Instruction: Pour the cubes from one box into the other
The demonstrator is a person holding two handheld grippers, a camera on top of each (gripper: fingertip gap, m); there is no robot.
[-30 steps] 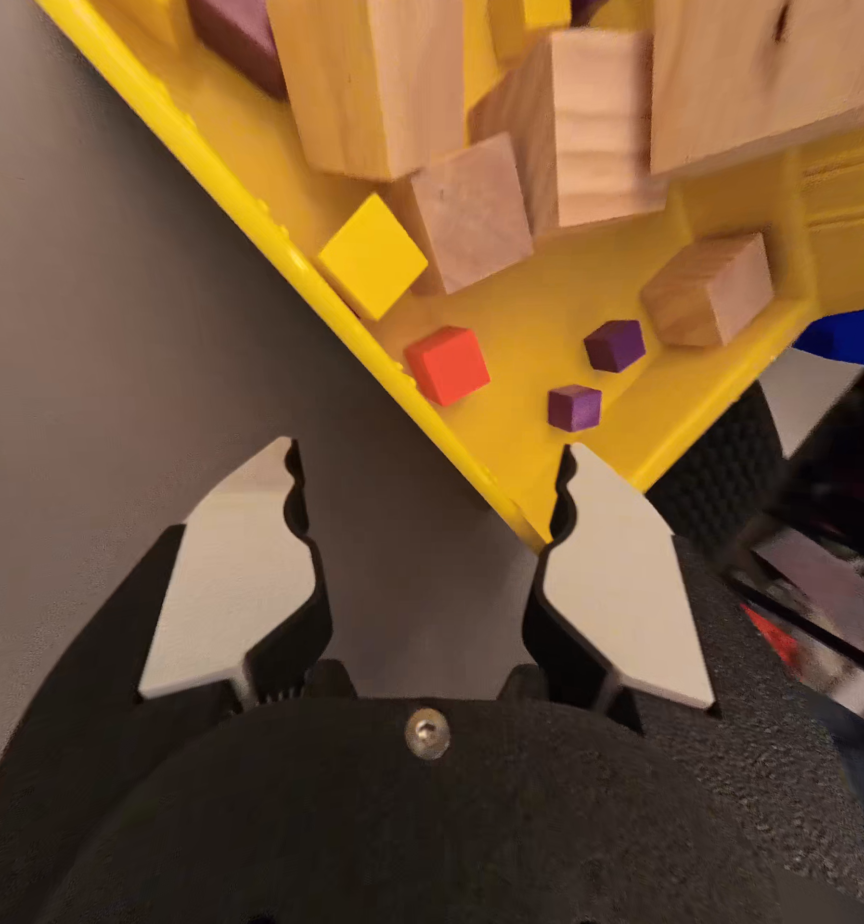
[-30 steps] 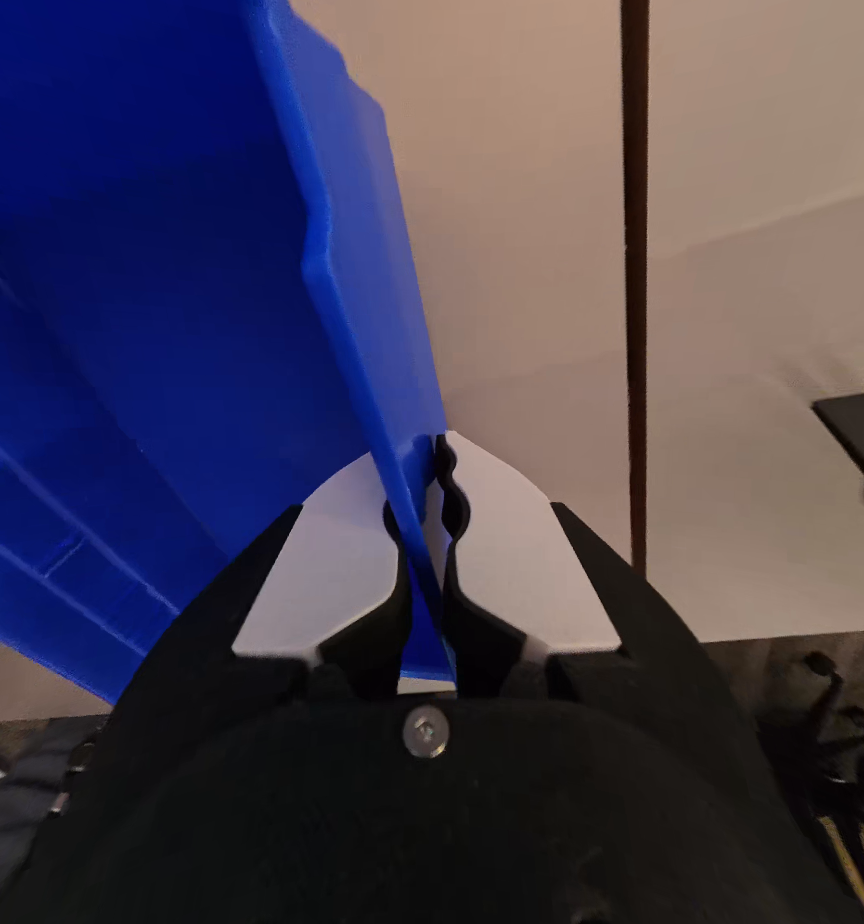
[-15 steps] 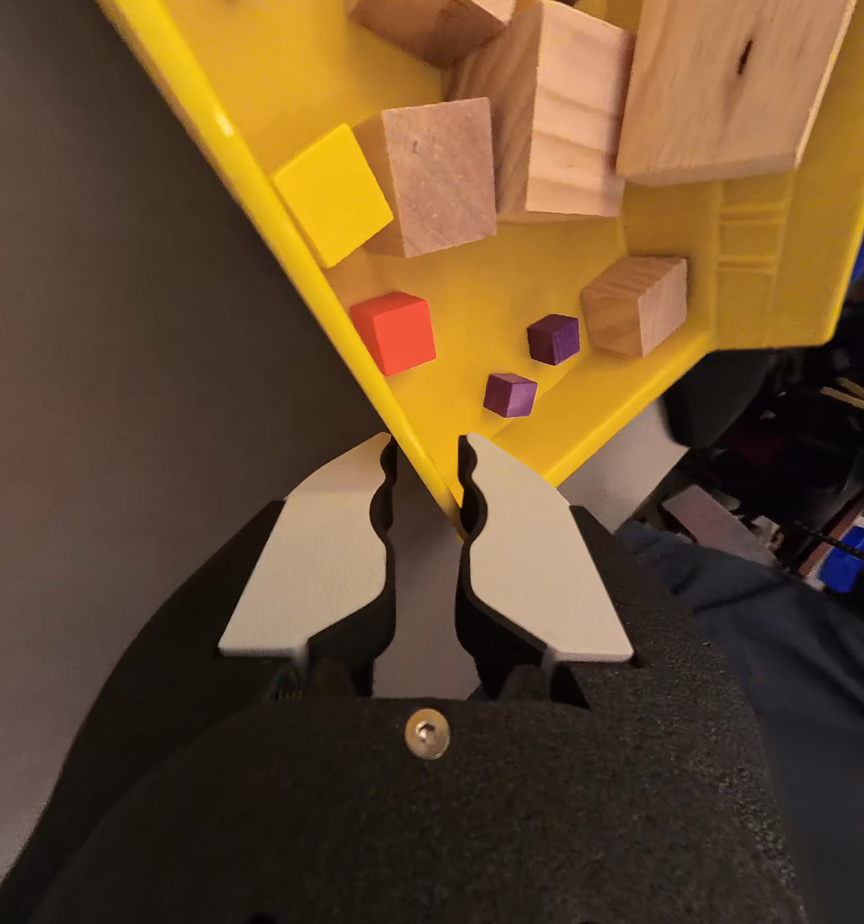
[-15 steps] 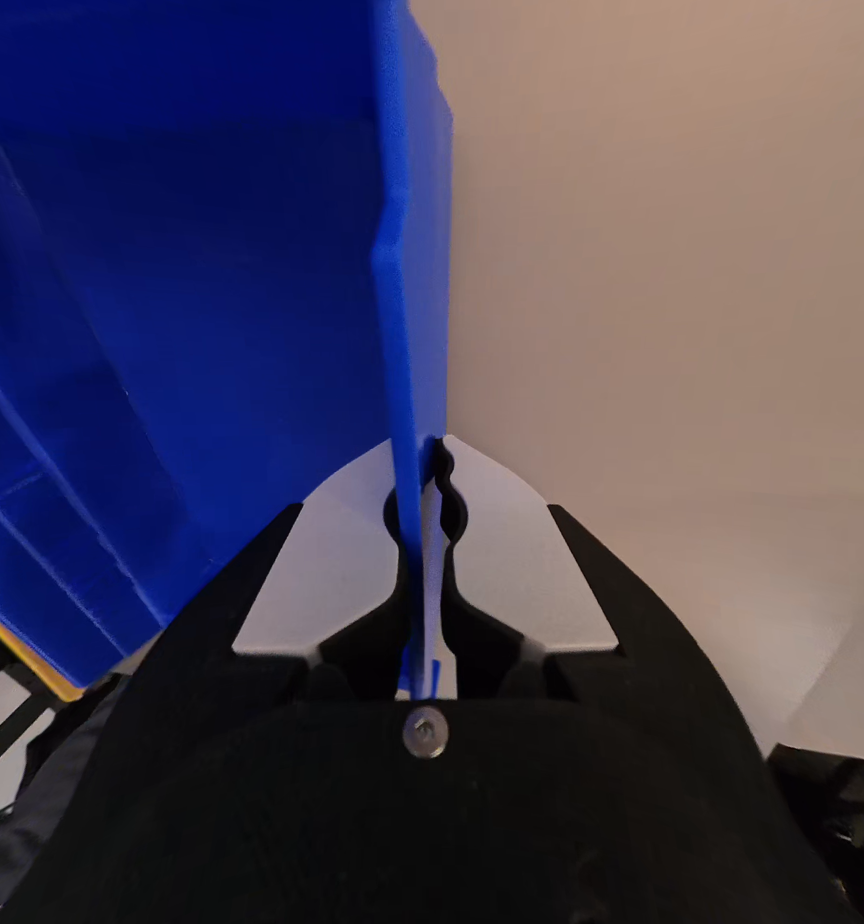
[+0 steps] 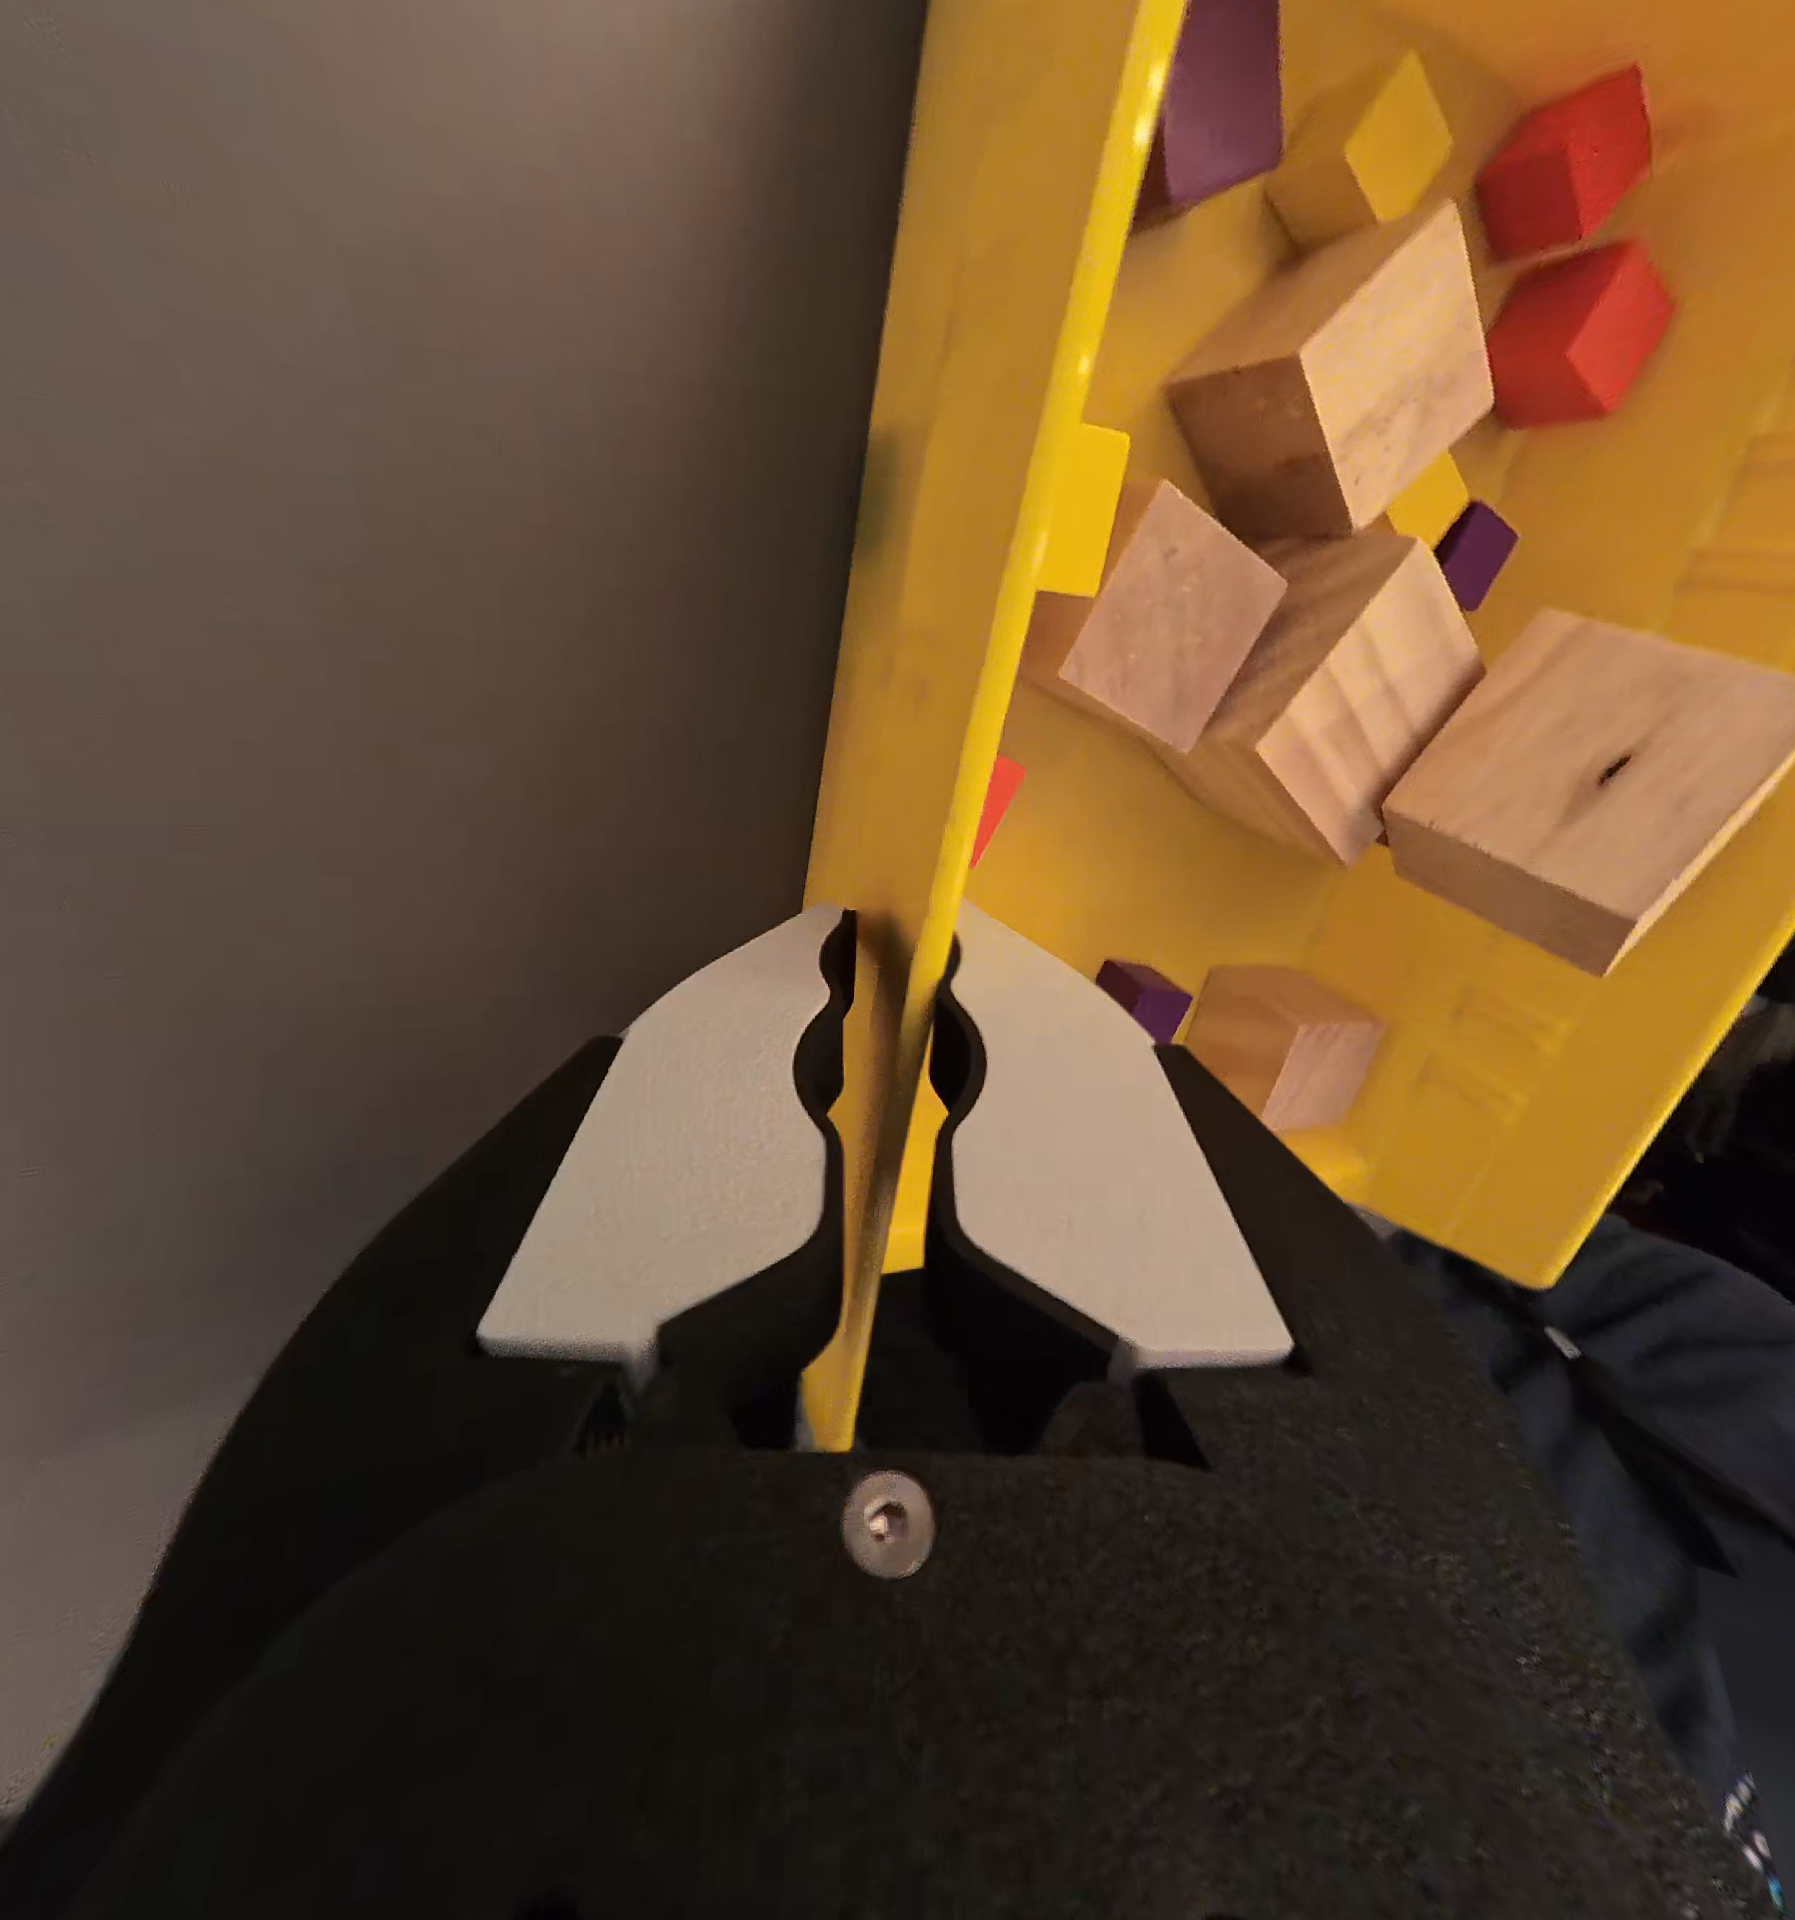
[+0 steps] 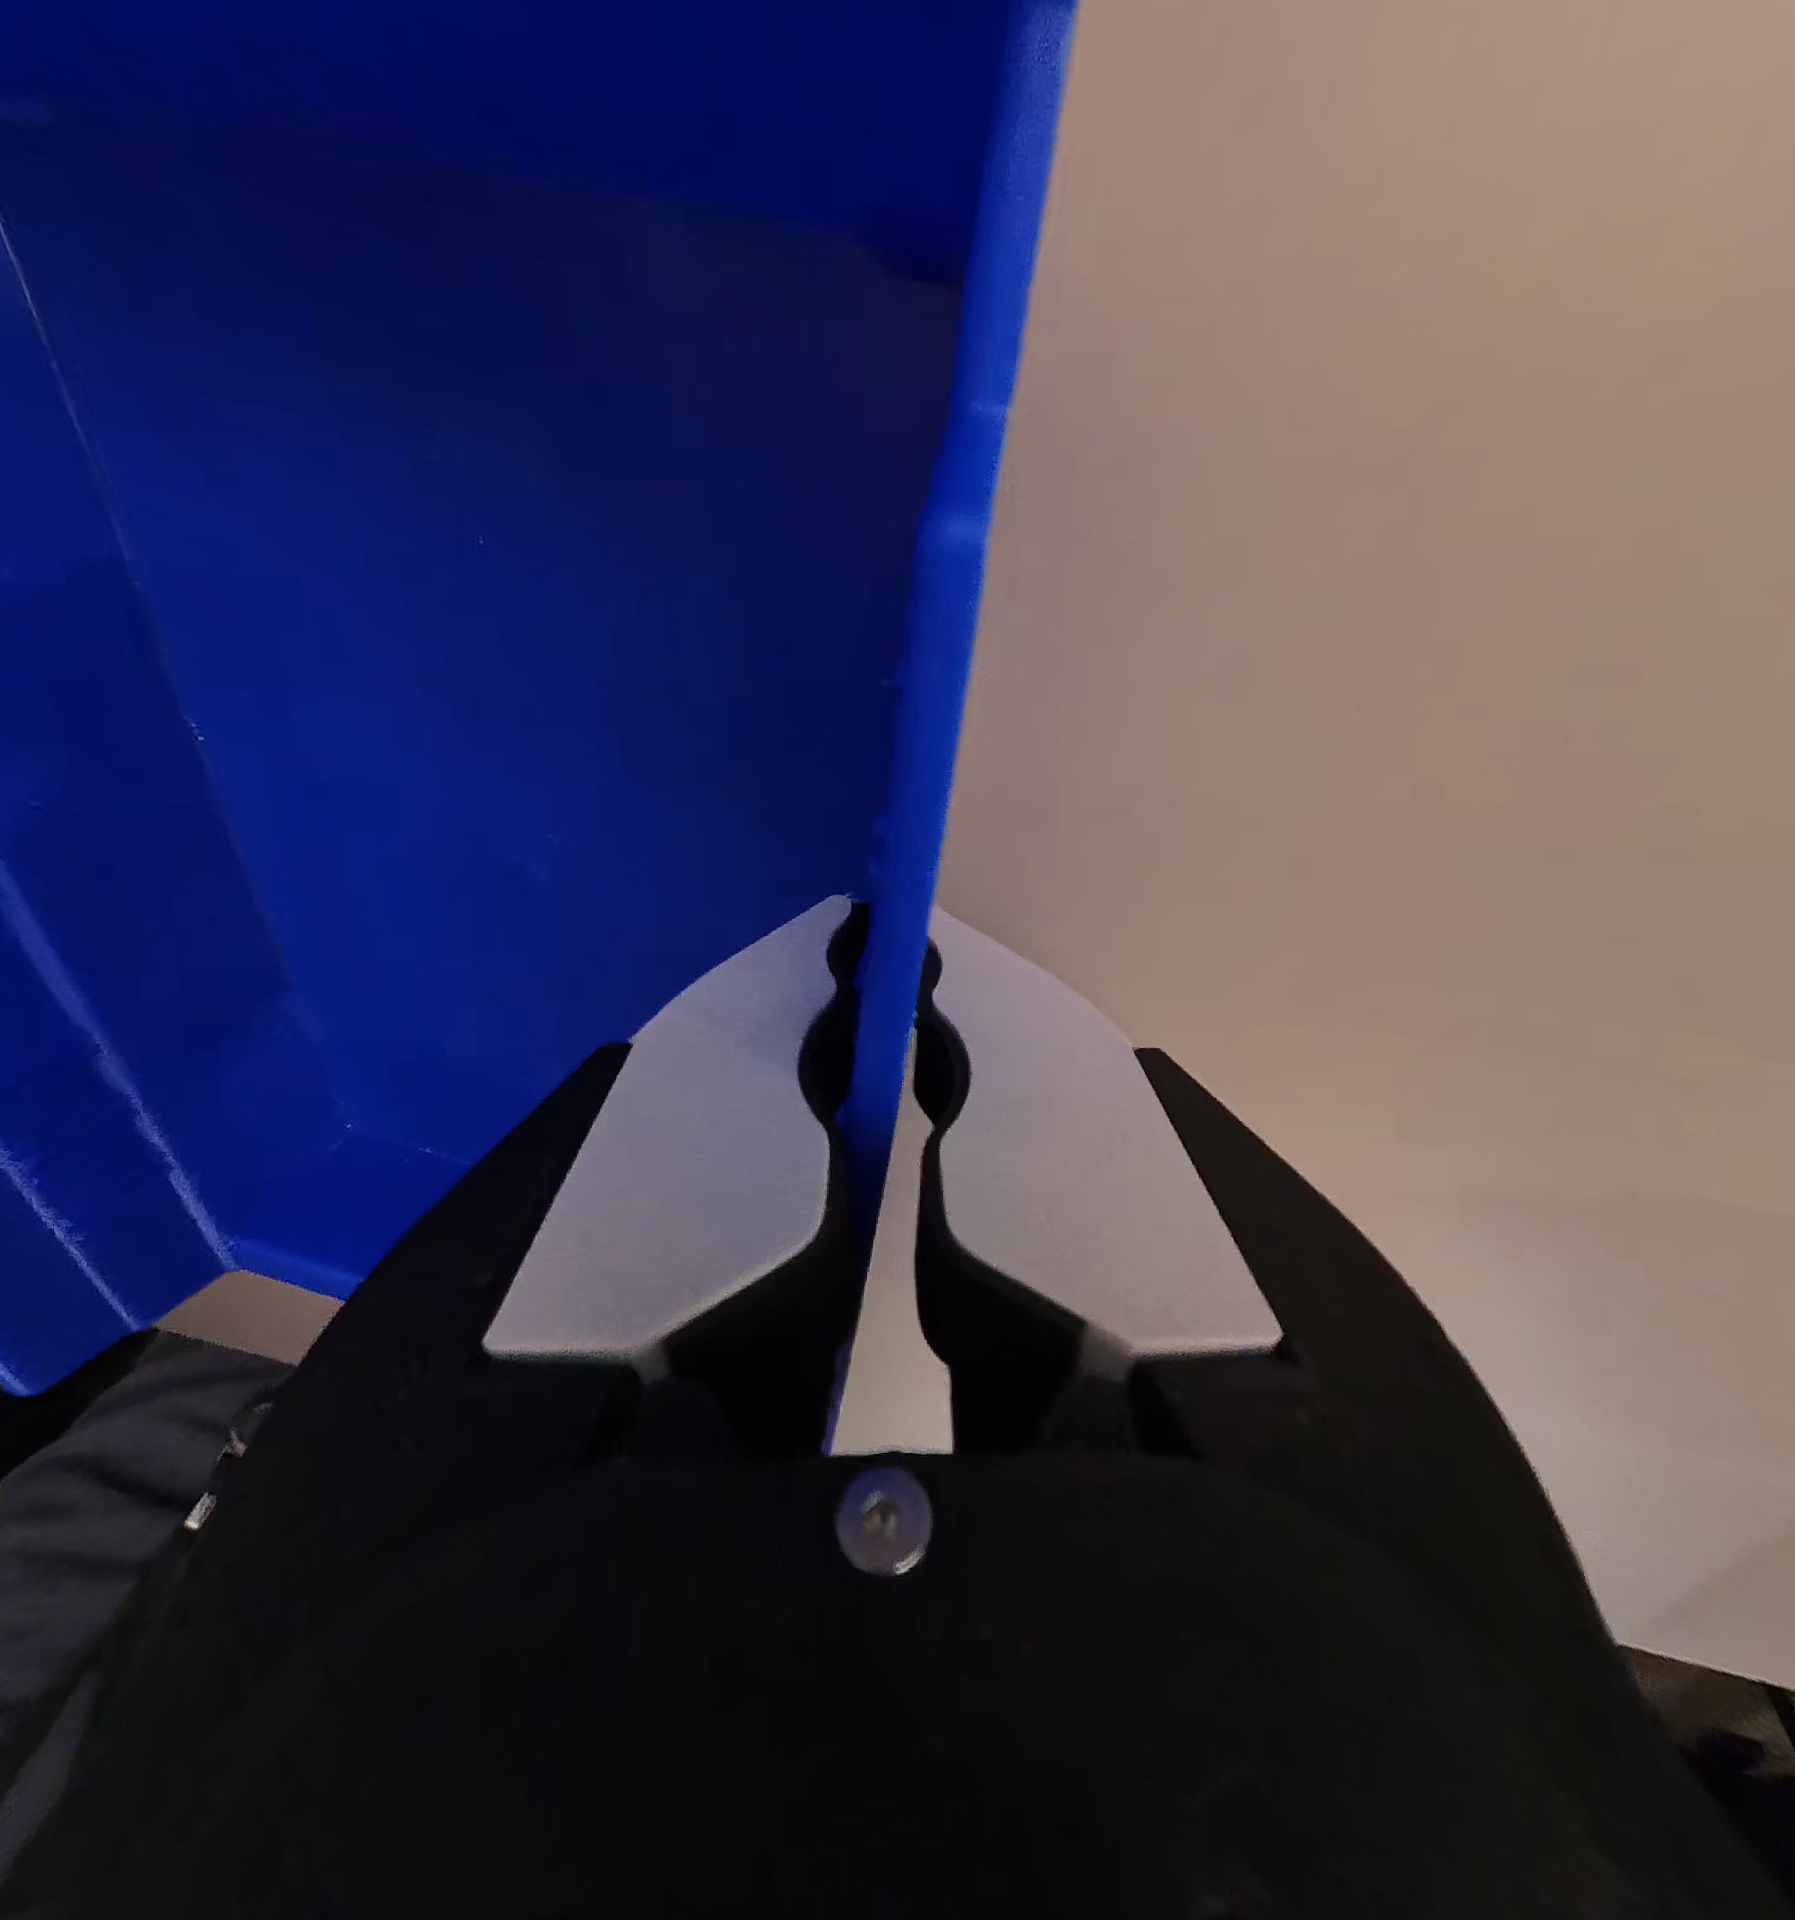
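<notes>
My left tool (image 5: pixel 891 971) clamps the yellow box (image 5: pixel 986 436) of cubes (image 5: pixel 1329 379), right tool (image 6: pixel 885 961) clamps the empty blue box (image 6: pixel 457 540); next, tip yellow over blue.

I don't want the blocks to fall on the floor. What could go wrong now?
1. The left gripper pinches only the thin wall of the yellow box; loaded with wooden cubes, it might slip or twist.
2. The cubes lie loose, so a quick tilt could spill them all at once.
3. The right gripper likewise holds the blue box by one wall, so it may wobble when cubes land.
</notes>
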